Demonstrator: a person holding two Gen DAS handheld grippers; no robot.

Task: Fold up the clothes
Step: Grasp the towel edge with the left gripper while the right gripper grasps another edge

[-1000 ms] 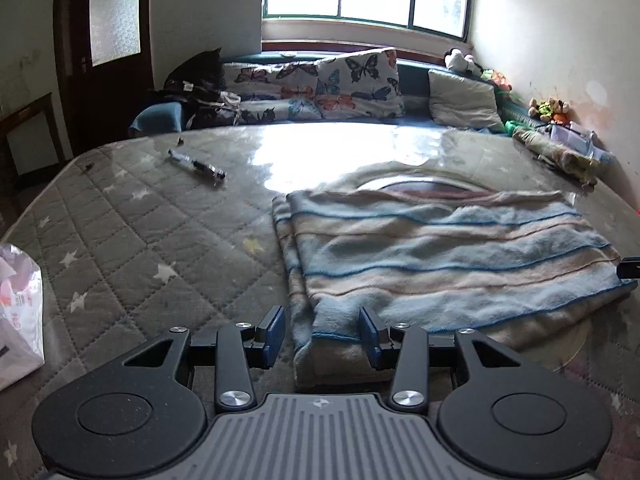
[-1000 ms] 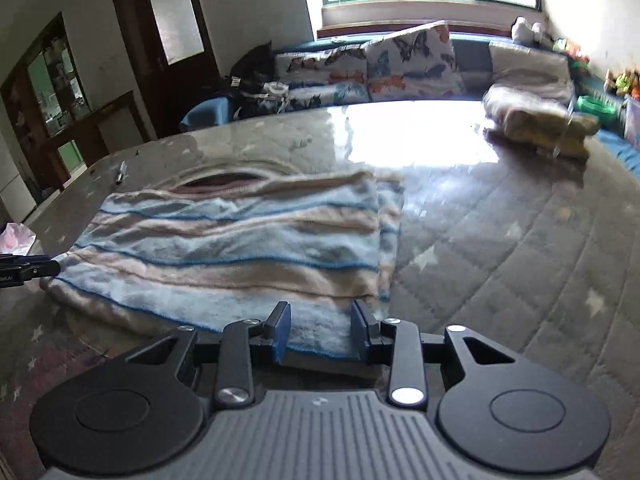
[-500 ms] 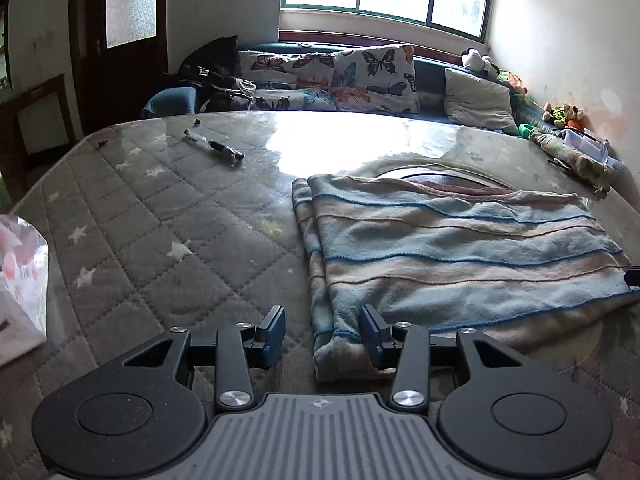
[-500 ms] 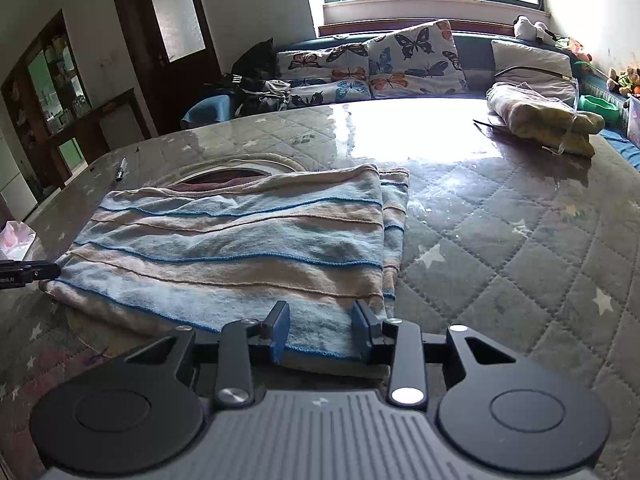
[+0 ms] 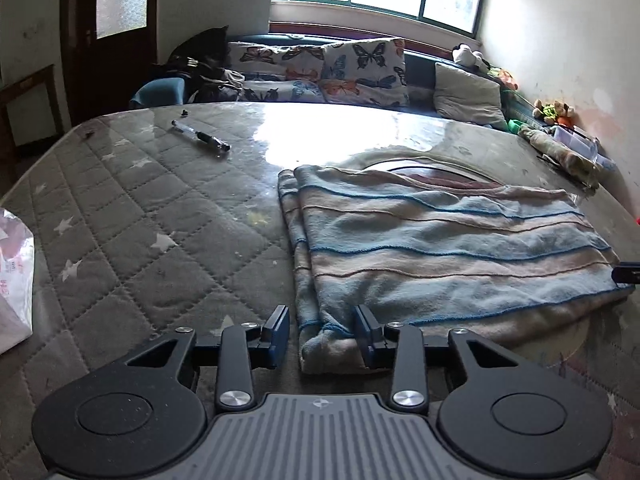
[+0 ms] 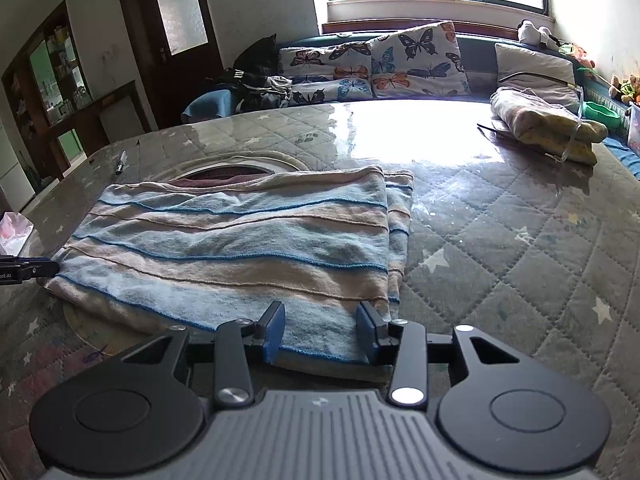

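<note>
A folded fleecy garment point(image 5: 440, 248) with blue and beige stripes lies flat on the quilted table cover point(image 5: 140, 240). My left gripper point(image 5: 322, 334) sits at its near left corner. Its jaws are closing with the corner between them, and a gap shows beside the left pad. My right gripper point(image 6: 320, 332) is at the near right part of the same garment point(image 6: 240, 248). Its jaws are opening, and the hem lies between the pads without being pinched. A fingertip point(image 6: 28, 270) of the left gripper shows at the garment's far left corner.
A pen point(image 5: 200, 136) lies on the far left of the table and a plastic bag point(image 5: 14, 276) sits at the left edge. A folded cloth bundle point(image 6: 544, 128) rests at the far right. Butterfly pillows point(image 6: 400, 64) line the bench behind.
The left jaws have drawn slightly closer around the garment corner. The right jaws have spread wider over the hem. The garment lies as before.
</note>
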